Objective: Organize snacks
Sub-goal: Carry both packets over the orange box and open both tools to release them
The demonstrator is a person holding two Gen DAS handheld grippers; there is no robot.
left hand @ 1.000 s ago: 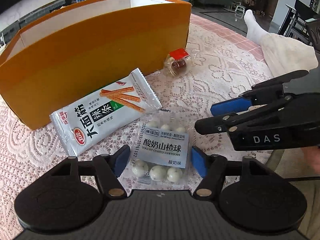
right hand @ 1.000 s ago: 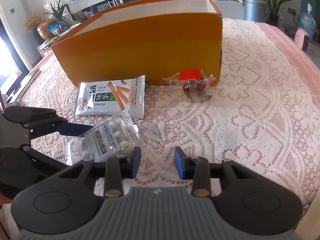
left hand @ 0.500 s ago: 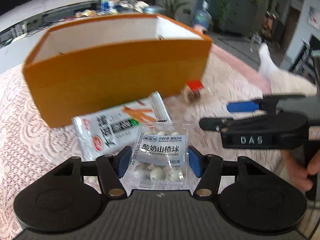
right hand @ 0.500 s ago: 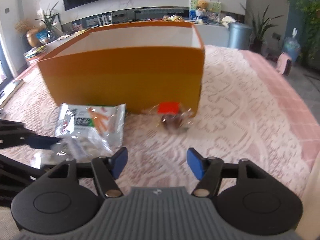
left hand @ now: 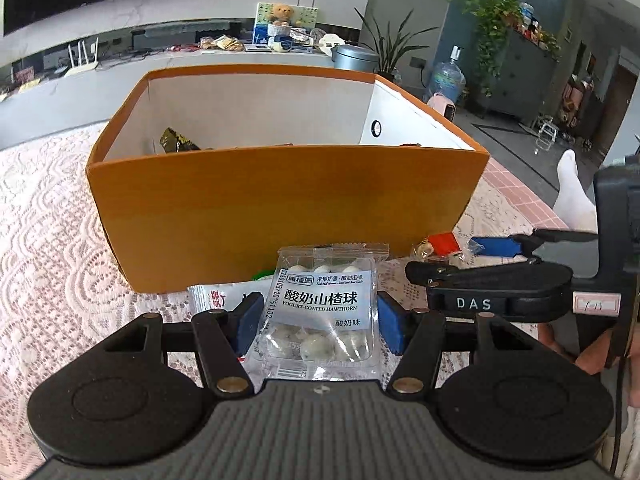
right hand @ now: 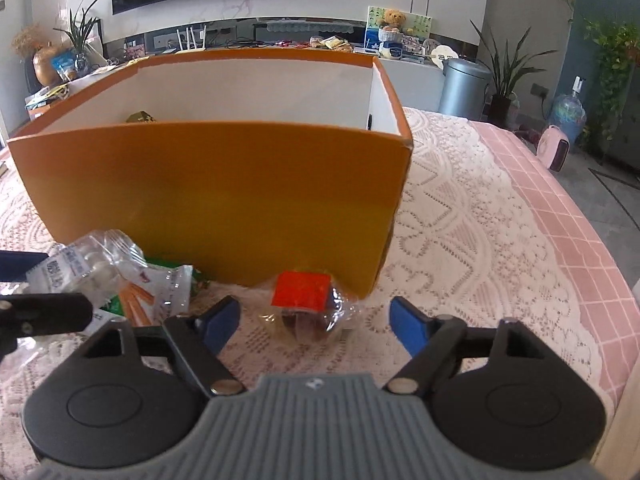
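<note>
My left gripper [left hand: 320,322] is shut on a clear packet of yogurt-coated hawthorn balls [left hand: 326,308], held up off the cloth in front of the orange box [left hand: 280,208]. That packet [right hand: 80,264] also shows at the left edge of the right wrist view. My right gripper [right hand: 316,320] has its jaws opening. A clear-wrapped snack with a red label [right hand: 302,300] lies between them on the cloth, untouched by the pads. A white packet of spicy strips [right hand: 156,292] lies against the box [right hand: 208,184], partly hidden.
A dark green packet [left hand: 176,144] sits inside the box. A lace cloth [right hand: 460,240] covers the table, whose edge runs along the right. A foot in a white sock [left hand: 572,196] rests beyond that edge. A hand [left hand: 592,356] holds the right gripper.
The left gripper closed on the hawthorn packet and lifted it toward the box. The right gripper slid up to the red-labelled snack and its jaws widened around it.
</note>
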